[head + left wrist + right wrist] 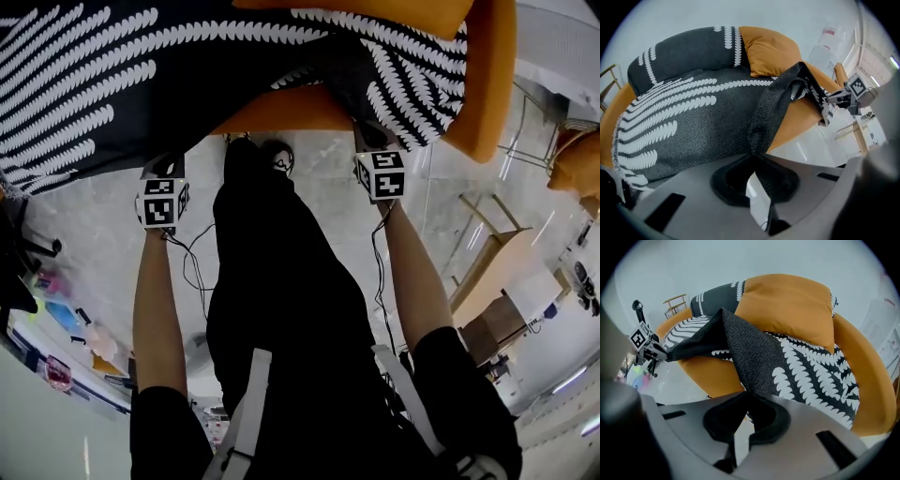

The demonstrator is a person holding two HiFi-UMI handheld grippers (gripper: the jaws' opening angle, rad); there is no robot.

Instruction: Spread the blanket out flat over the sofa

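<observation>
A dark grey blanket [94,84] with white leaf-pattern stripes lies over the round orange sofa [281,111]. It covers the seat and part of the backrest and is rumpled toward the right. My left gripper [169,166] is shut on the blanket's front edge [761,136]. My right gripper [371,138] is shut on the same edge [740,366] further right. Between them the edge hangs in a loose fold in front of the seat. An orange cushion [787,305] leans on the backrest. In the left gripper view the right gripper [836,98] shows pinching its corner.
The person's dark-trousered leg [272,281] and shoe [278,155] stand close to the sofa front. Cables [194,267] trail from both grippers. Wooden furniture [497,262] and a metal frame [534,131] stand right. Coloured items [66,319] lie at the left. A wooden chair [675,303] stands behind the sofa.
</observation>
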